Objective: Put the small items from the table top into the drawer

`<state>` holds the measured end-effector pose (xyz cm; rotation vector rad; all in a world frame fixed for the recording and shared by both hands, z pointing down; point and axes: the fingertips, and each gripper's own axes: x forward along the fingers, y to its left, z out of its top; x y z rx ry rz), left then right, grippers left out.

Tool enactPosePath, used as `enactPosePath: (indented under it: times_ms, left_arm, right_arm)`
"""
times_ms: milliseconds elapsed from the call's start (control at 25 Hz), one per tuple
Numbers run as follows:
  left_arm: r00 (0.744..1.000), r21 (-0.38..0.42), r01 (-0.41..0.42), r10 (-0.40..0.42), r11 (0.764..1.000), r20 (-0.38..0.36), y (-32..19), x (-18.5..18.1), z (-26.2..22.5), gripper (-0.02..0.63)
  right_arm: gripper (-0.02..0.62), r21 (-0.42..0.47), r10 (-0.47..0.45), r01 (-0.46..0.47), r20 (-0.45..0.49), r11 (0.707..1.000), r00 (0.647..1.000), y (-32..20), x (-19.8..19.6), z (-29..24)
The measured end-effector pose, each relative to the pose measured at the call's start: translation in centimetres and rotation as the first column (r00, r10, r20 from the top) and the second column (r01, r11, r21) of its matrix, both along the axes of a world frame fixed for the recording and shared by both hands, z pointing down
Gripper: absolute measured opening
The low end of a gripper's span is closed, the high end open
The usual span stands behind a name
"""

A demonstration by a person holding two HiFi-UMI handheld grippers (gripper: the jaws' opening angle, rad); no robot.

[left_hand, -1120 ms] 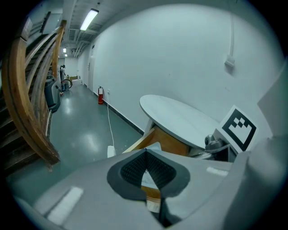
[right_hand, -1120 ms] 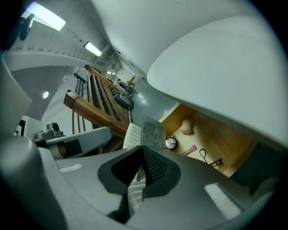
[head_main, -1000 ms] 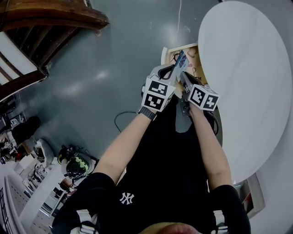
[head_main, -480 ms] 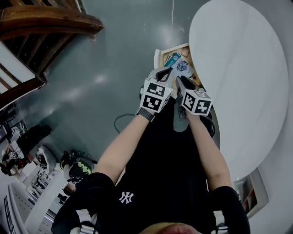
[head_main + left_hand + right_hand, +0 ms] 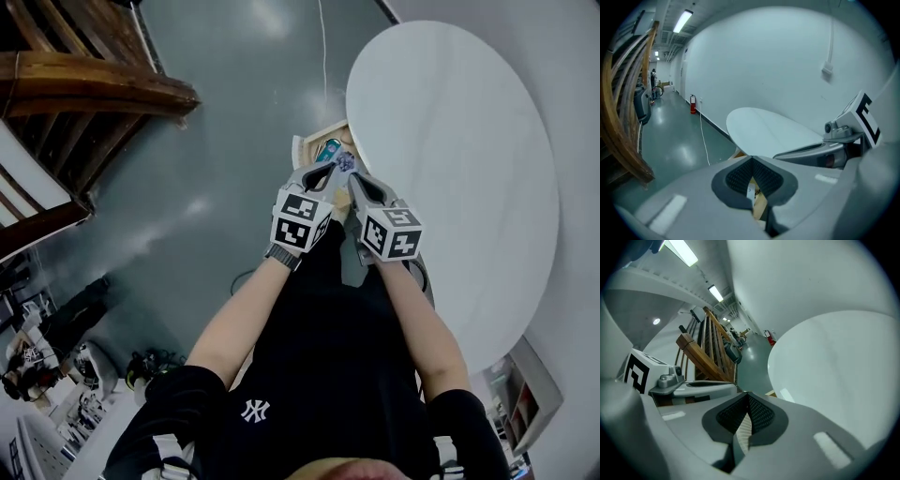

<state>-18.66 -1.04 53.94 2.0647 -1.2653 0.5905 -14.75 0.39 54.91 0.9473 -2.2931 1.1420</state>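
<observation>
A: Jaw state?

B: Left gripper: pads pressed together, nothing gripped. Right gripper: jaws just opened and closed again, now tight together, nothing between them. Both are held side by side, nearly touching, over the near end of the drawer.

A: Task items?

B: A teal item and a patterned item are seen lying in the open drawer, at the left edge of the table. Nothing is seen left on the table top.

A: Risks noted?

B: The drawer is not yet shut. If it is pushed with closed tips, a slip off the rim is judged possible. An item lying high could be caught under the table edge and the drawer jammed. With the grippers this close together, one may be knocked by the other.
</observation>
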Motion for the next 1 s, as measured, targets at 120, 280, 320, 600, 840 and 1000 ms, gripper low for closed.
enactPosePath:
  times_ms: [120, 280, 320, 600, 840, 1000]
  left_arm:
    - [1.000, 0.035, -0.008, 0.009, 0.999, -0.030, -0.7, 1.1, -3.0, 0.000]
    - [0.997, 0.096, -0.029, 0.035, 0.995, -0.062, -1.9, 2.6, -7.3, 0.000]
    - [0.997, 0.115, -0.034, 0.042, 0.993, -0.069, -2.1, 2.9, -8.5, 0.000]
    - [0.990, 0.264, -0.055, 0.087, 0.963, -0.109, -4.6, 5.0, -17.5, 0.000]
    - [0.980, 0.374, -0.075, 0.137, 0.924, -0.143, -6.1, 7.9, -23.9, 0.000]
    - [0.975, 0.428, -0.067, 0.150, 0.901, -0.161, -6.8, 8.8, -27.0, 0.000]
  right_arm:
    - [0.026, 0.055, 0.014, -0.015, 0.013, 0.998, 1.000, -1.1, 1.3, -3.3]
    - [0.026, 0.153, 0.030, -0.033, 0.023, 0.988, 0.999, -2.9, 2.8, -8.2]
    - [0.026, 0.180, 0.036, -0.039, 0.023, 0.983, 0.999, -3.2, 3.1, -9.5]
    - [0.026, 0.350, 0.068, -0.071, 0.020, 0.934, 0.997, -5.6, 6.0, -17.9]
    - [0.026, 0.458, 0.099, -0.101, 0.029, 0.883, 0.995, -7.3, 8.5, -23.4]
    - [0.026, 0.502, 0.119, -0.124, 0.042, 0.856, 0.992, -8.2, 9.7, -26.1]
